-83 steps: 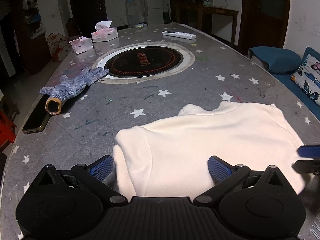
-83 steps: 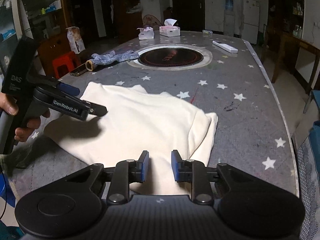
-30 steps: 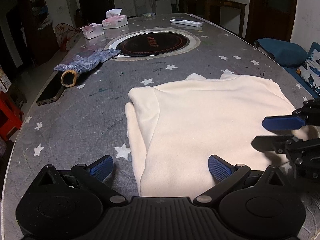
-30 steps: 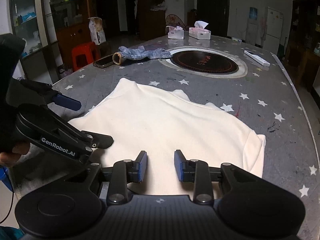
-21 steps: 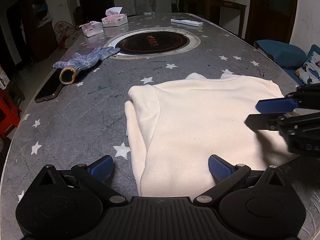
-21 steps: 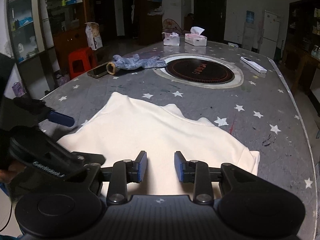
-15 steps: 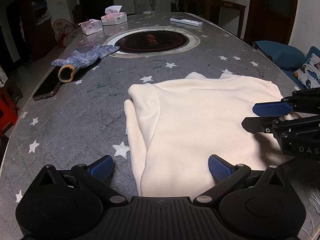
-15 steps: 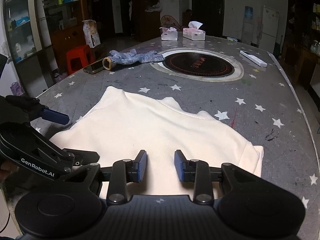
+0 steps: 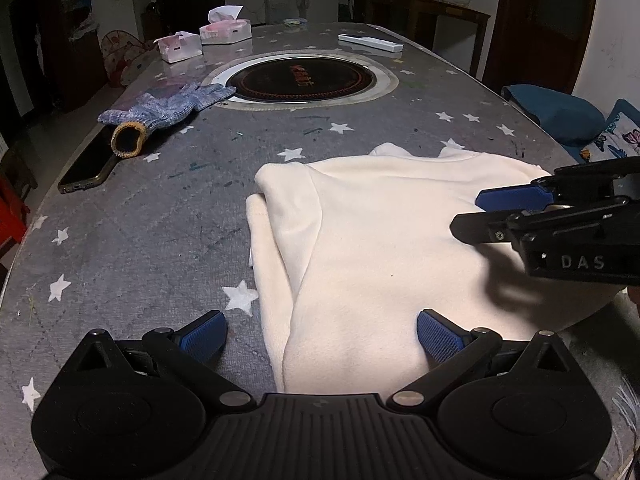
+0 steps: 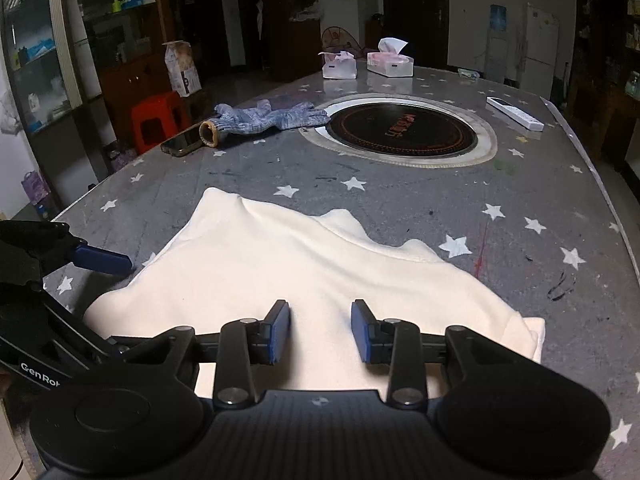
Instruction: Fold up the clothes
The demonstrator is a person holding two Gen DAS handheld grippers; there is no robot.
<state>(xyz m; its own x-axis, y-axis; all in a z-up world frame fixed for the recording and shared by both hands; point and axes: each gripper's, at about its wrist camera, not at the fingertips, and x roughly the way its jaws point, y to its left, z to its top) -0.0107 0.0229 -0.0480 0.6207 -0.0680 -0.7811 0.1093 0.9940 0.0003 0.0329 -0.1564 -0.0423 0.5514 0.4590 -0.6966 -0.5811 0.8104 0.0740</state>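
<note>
- The left gripper (image 9: 322,330) is spread wide, its blue ribbed pads straddling the near edge of the cream garment (image 9: 400,240) with nothing between them; the cloth lies just ahead, under and between the fingers.
- The right gripper (image 10: 320,330) is parted more narrowly, also empty, poised over the garment's near hem.
- Over the last few seconds both grippers have pulled back and risen from the cloth, so more of it shows ahead of each; the right gripper, seen off to the left one's right side, has drifted in over the garment's far side.
- The garment itself has kept its shape: one sleeve side is already turned in, making a doubled band along its left edge. That reads as a fold partly made, with the opposite side still laid flat.
- The fabric looks thick, soft and fleecy, with rounded edges and shallow ripples near the collar; it should drape heavily rather than crease sharply.
- Beyond it lies the grey star-printed table (image 9: 160,220), smooth and scuffed.
- Further out are a knitted glove (image 9: 160,116), a dark phone (image 9: 86,168) and a round inset cooktop (image 9: 300,80).
</note>
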